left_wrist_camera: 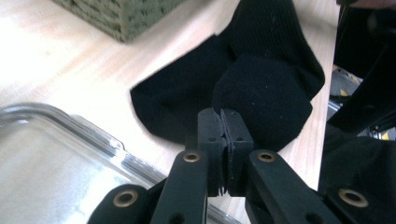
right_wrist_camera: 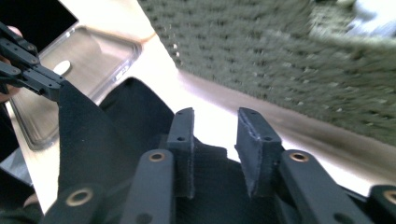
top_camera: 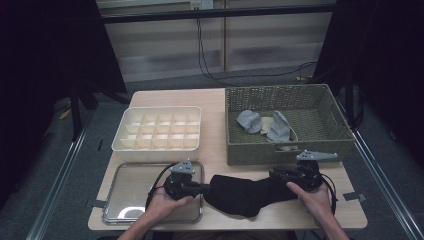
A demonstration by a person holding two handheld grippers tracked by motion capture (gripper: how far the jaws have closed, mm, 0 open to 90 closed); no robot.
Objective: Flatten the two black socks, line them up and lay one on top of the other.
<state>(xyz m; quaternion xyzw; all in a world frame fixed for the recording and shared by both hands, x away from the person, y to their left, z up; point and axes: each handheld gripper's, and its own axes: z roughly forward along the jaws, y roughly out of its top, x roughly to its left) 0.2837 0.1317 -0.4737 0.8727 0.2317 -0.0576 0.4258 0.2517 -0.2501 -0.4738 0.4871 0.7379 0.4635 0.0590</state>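
Between both tongs: black sock; left tongs pinching it, right tongs spread.

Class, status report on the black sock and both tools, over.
Left tool shut on black sock. Right tool open, sock beneath it. Sock lies on table, between tray and basket. Nothing blocking.

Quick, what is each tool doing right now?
Left tool: shut on the black sock.
Right tool: open, with the sock lying under it.
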